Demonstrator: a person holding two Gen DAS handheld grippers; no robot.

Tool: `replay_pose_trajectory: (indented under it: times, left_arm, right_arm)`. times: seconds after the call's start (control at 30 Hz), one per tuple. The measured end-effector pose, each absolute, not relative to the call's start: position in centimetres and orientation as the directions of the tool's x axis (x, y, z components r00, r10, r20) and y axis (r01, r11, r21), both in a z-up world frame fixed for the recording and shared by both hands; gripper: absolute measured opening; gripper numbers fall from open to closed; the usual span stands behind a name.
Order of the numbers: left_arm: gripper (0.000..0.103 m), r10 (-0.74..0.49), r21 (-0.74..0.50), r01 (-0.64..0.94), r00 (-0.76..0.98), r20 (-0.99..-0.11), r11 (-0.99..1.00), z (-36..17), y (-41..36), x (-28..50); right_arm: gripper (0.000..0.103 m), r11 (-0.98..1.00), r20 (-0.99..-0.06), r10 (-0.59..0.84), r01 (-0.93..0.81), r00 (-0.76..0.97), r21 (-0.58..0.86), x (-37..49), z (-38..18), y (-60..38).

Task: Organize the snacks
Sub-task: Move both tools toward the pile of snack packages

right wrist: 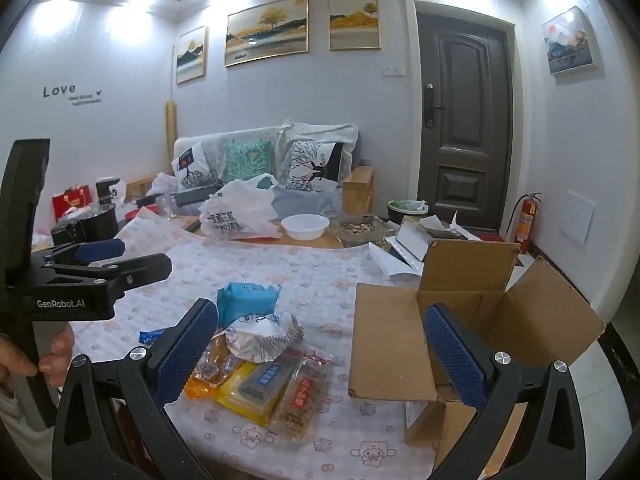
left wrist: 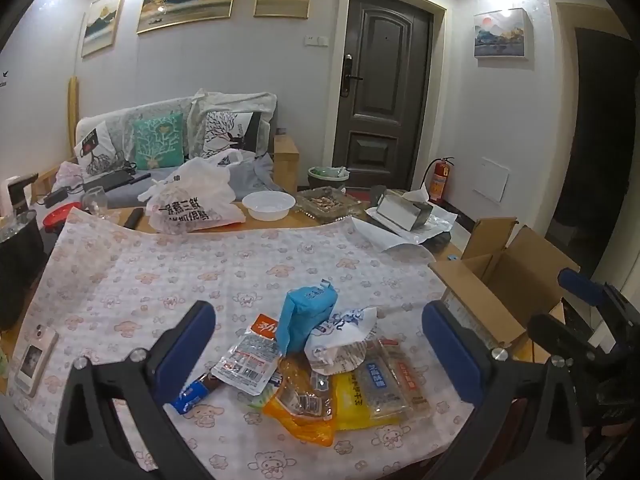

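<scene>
A pile of snack packets lies on the pink patterned tablecloth [left wrist: 200, 272]: a blue packet [left wrist: 306, 316], a white crumpled bag [left wrist: 340, 340], an orange packet [left wrist: 300, 404], a yellow pack [left wrist: 360, 400] and a small blue bar [left wrist: 192, 394]. My left gripper [left wrist: 320, 344] is open and empty, hovering over the pile. My right gripper [right wrist: 320, 344] is open and empty, between the pile [right wrist: 256, 368] and an open cardboard box [right wrist: 472, 320]. The box also shows in the left wrist view [left wrist: 500, 292].
A white plastic bag [left wrist: 196, 200], a white bowl [left wrist: 269, 205], an ashtray dish [left wrist: 326, 202] and a tissue box [left wrist: 404, 210] stand at the table's far side. A phone [left wrist: 34, 354] lies at the left. A sofa and door are behind.
</scene>
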State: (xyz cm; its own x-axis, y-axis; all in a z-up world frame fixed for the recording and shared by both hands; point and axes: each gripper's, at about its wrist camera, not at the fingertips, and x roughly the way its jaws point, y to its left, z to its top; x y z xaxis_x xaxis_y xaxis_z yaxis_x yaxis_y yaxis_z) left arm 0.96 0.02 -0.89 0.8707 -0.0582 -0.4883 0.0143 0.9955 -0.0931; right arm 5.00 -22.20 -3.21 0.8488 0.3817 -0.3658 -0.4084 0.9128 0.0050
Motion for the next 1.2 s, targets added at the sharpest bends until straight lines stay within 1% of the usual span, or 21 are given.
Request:
replay_pose_trajectory:
  times: [0.6, 1.2]
  left_arm:
    - [0.102, -0.092, -0.123, 0.035, 0.863, -0.497, 0.992, -1.15, 0.57, 0.94]
    - [0.102, -0.087, -0.133, 0.023, 0.861, -0.501, 0.991, -1.36, 0.95, 1.07]
  right_arm:
    - [0.103, 0.914, -0.372, 0.368, -0.405, 0.852, -0.022, 4.59, -3.52, -21.46]
    - [0.103, 0.916, -0.376, 0.363, -0.401, 0.852, -0.025, 4.38, -3.58, -21.43]
